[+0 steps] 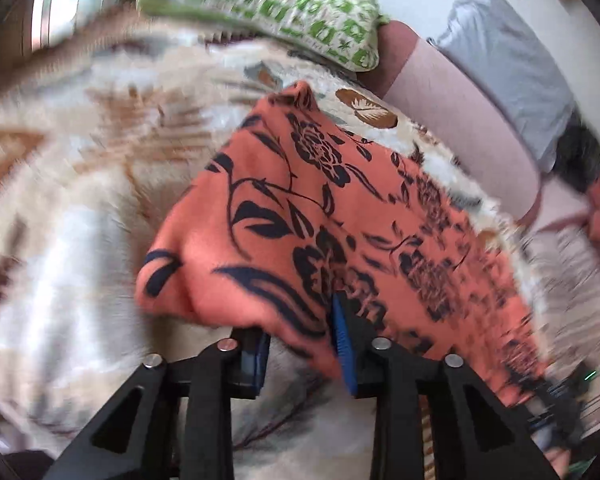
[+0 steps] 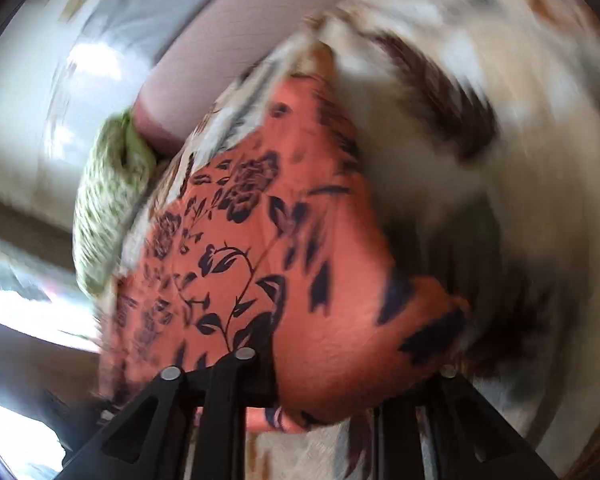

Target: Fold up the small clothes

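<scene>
Draping over a leafy blanket (image 1: 80,200), orange garment (image 1: 300,208), black floral print, rumpled

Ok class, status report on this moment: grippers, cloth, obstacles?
Left gripper: cloth draped across its fingers, grip unclear. Right gripper: tips hidden under cloth. Cloth bunched, over the blanket. Pillow beyond, not in the way.

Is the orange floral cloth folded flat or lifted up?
Lifted: the orange floral cloth drapes over both grippers, bunched and hanging above the blanket, not folded flat.
</scene>
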`<state>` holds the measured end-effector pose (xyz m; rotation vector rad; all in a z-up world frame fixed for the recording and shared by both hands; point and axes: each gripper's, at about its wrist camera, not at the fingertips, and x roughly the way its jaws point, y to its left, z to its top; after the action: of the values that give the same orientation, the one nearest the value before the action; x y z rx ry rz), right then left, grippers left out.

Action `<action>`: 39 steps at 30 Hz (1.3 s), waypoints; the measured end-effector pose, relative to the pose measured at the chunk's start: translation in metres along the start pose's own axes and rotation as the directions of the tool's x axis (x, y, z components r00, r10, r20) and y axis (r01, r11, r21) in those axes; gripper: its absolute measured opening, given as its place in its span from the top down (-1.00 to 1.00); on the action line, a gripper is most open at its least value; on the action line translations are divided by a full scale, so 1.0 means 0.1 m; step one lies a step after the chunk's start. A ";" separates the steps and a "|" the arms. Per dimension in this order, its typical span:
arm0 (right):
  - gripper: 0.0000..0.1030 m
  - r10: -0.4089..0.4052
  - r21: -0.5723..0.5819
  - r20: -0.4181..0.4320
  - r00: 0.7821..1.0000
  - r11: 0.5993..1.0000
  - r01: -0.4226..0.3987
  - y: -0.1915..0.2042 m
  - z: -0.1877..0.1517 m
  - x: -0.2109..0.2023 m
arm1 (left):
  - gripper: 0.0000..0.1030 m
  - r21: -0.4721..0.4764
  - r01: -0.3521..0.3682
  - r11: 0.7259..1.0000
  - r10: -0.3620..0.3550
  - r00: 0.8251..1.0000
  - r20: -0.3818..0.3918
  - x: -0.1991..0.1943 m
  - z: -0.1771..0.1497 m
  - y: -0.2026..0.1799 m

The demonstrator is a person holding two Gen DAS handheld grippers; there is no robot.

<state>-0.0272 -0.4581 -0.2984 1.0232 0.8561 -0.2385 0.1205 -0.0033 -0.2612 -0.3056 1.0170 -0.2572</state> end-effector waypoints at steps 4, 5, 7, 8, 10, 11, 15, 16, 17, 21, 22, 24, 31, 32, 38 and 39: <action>-0.27 -0.049 -0.057 0.000 0.999 0.997 0.049 0.01 -0.17 -0.28 | 0.05 0.043 -0.083 0.996 0.079 0.994 0.079 -0.26 -0.05 -0.07; -0.27 -0.069 -0.091 -0.005 0.998 0.994 0.068 0.03 -0.22 -0.33 | -0.07 0.051 -0.103 0.993 0.097 0.989 0.111 -0.34 -0.04 -0.08; -0.27 -0.081 -0.165 -0.020 0.996 0.983 0.077 0.12 -0.35 -0.47 | -0.10 0.054 -0.133 0.990 0.122 0.977 0.174 -0.47 -0.01 -0.08; -0.27 -0.079 -0.198 -0.022 0.997 0.977 0.073 0.16 -0.41 -0.52 | -0.11 0.059 -0.147 0.987 0.132 0.970 0.205 -0.53 0.02 -0.09; -0.27 -0.073 -0.281 -0.004 0.997 0.957 0.069 0.33 -0.51 -0.62 | -0.11 0.079 -0.190 0.979 0.163 0.951 0.261 -0.60 0.07 -0.14; -0.27 -0.063 -0.314 0.010 0.998 0.947 0.063 0.42 -0.53 -0.66 | -0.12 0.087 -0.208 0.974 0.176 0.943 0.284 -0.62 0.09 -0.15; -0.26 -0.032 -0.386 0.051 0.998 0.921 0.049 0.74 -0.46 -0.58 | -0.12 0.080 -0.234 0.969 0.198 0.929 0.313 -0.58 0.15 -0.16; -0.26 -0.036 -0.402 0.059 0.998 0.914 0.056 0.82 -0.43 -0.51 | -0.12 0.080 -0.240 0.967 0.205 0.929 0.308 -0.56 0.16 -0.15; -0.26 -0.033 -0.413 0.063 0.997 0.909 0.056 0.85 -0.42 -0.47 | -0.12 0.078 -0.247 0.966 0.214 0.929 0.302 -0.52 0.17 -0.15; -0.25 -0.013 -0.440 0.057 0.998 0.897 0.036 1.07 -0.32 -0.18 | -0.12 0.076 -0.283 0.956 0.250 0.924 0.288 -0.40 0.20 -0.15; -0.25 -0.007 -0.439 0.048 0.999 0.898 0.027 1.11 -0.30 -0.10 | -0.12 0.076 -0.289 0.954 0.257 0.924 0.283 -0.37 0.20 -0.15; -0.25 -0.002 -0.447 0.024 1.000 0.895 0.013 1.20 -0.30 0.07 | -0.12 0.081 -0.310 0.947 0.277 0.920 0.277 -0.31 0.20 -0.16; -0.26 -0.072 -0.541 -0.053 0.996 0.840 0.032 1.28 -0.56 0.59 | -0.15 0.093 -0.370 0.924 0.352 0.921 0.164 0.03 0.19 -0.11; -0.26 -0.082 -0.581 -0.027 0.996 0.813 0.051 1.29 -0.61 0.61 | -0.18 0.096 -0.380 0.920 0.365 0.920 0.140 0.10 0.17 -0.10; -0.27 -0.057 -0.620 0.004 0.998 0.783 0.048 1.31 -0.63 0.57 | -0.30 0.114 -0.434 0.893 0.419 0.898 0.134 0.21 0.15 -0.11; -0.27 -0.030 -0.596 0.007 1.000 0.803 0.028 1.28 -0.58 0.51 | -0.30 0.107 -0.434 0.894 0.418 0.897 0.147 0.18 0.15 -0.11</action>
<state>0.0472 -0.3321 -0.2659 0.4142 0.8719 0.0169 0.1418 -0.0181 -0.2639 0.0336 0.9155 0.0914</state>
